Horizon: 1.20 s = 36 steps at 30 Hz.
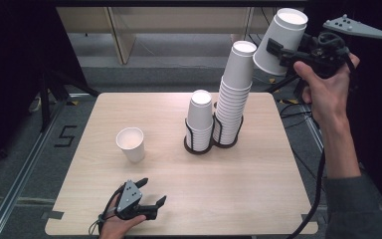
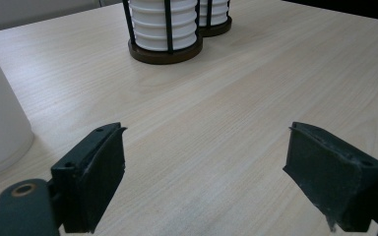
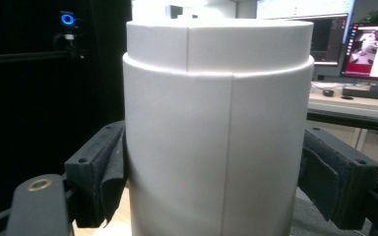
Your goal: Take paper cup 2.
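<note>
One white paper cup (image 1: 284, 41), upside down and tilted, is held aloft in the right gripper (image 1: 282, 54), up and to the right of the tall stack of white paper cups (image 1: 235, 97) in the black wire holder (image 1: 213, 140). The jaws clamp its wall from both sides. This looks like the carrying step after a cup is lifted off; next it likely needs turning upright and setting on the pale wooden desk (image 1: 238, 189), perhaps near the lone upright white cup (image 1: 131, 144). The left gripper (image 1: 153, 193) rests low near the desk's front edge, jaws apart and empty.
</note>
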Each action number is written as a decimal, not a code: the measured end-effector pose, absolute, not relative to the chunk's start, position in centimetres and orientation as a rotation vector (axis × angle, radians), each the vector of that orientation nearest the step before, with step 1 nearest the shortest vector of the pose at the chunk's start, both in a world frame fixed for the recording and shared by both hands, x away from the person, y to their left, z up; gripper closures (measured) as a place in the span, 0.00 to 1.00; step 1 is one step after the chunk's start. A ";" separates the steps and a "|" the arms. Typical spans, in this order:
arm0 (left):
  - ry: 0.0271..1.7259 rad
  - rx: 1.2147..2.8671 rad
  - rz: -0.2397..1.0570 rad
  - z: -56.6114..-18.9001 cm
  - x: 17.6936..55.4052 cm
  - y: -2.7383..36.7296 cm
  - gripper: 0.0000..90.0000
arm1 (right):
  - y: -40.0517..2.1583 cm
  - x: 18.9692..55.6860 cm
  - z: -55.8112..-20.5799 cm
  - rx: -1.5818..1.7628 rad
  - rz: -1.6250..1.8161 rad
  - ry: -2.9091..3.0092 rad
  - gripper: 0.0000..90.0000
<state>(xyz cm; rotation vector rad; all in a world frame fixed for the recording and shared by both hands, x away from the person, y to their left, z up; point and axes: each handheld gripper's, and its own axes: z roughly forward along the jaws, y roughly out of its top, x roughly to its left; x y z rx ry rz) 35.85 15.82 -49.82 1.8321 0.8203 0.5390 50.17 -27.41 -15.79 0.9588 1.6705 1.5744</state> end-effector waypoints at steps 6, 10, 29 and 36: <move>0.831 1.826 0.546 -49.8 35.9 15.9 0.16 | -27.3 48.0 -17.3 0.911 1.573 1.717 0.22; 0.839 1.830 0.549 -49.7 35.9 16.0 0.16 | -26.8 46.6 -18.8 0.901 1.581 1.760 0.22; 0.844 1.820 0.557 -49.8 36.0 16.1 0.16 | -22.4 43.7 -30.1 0.875 1.664 1.898 0.22; 0.867 1.800 0.566 -49.7 36.1 16.5 0.16 | -21.2 43.9 -33.3 0.861 1.673 1.997 0.22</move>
